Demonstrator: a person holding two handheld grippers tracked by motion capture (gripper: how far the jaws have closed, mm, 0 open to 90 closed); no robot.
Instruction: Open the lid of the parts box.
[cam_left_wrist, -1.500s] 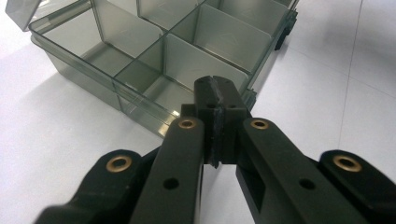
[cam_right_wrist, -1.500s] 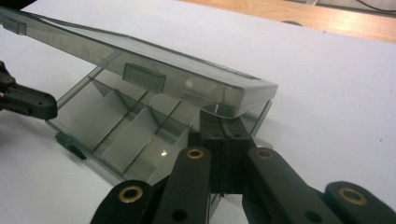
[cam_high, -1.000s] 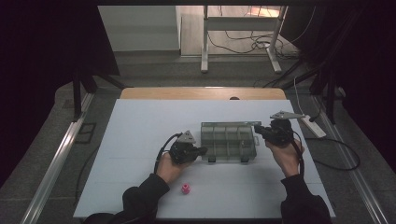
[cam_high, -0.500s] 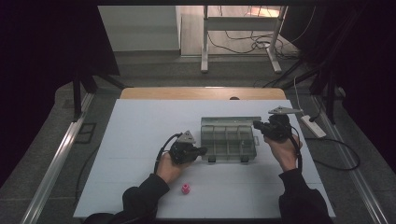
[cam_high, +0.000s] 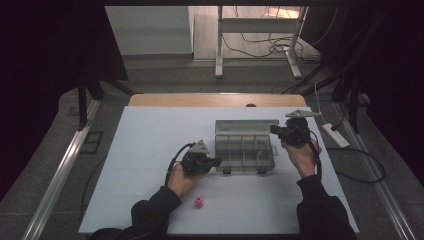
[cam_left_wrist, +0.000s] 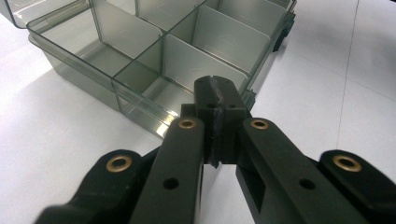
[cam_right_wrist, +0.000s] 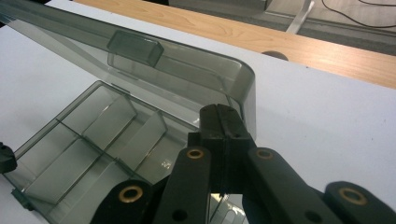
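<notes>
A smoke-tinted clear organiser box (cam_high: 244, 151) is found near the middle of the white table (cam_high: 145, 145); its long axis runs left to right across the high view; its lid (cam_right_wrist: 154, 70) is raised at the far edge, tilted up and back; latches face the person; dividers form two rows of compartments. The left gripper (cam_left_wrist: 217, 93), jaws clenched on nothing, is set at the box's near left corner; the right gripper (cam_right_wrist: 223, 122), likewise clenched empty, is placed against the lid's right end. A small pink object (cam_high: 199, 202) lies near the front edge.
</notes>
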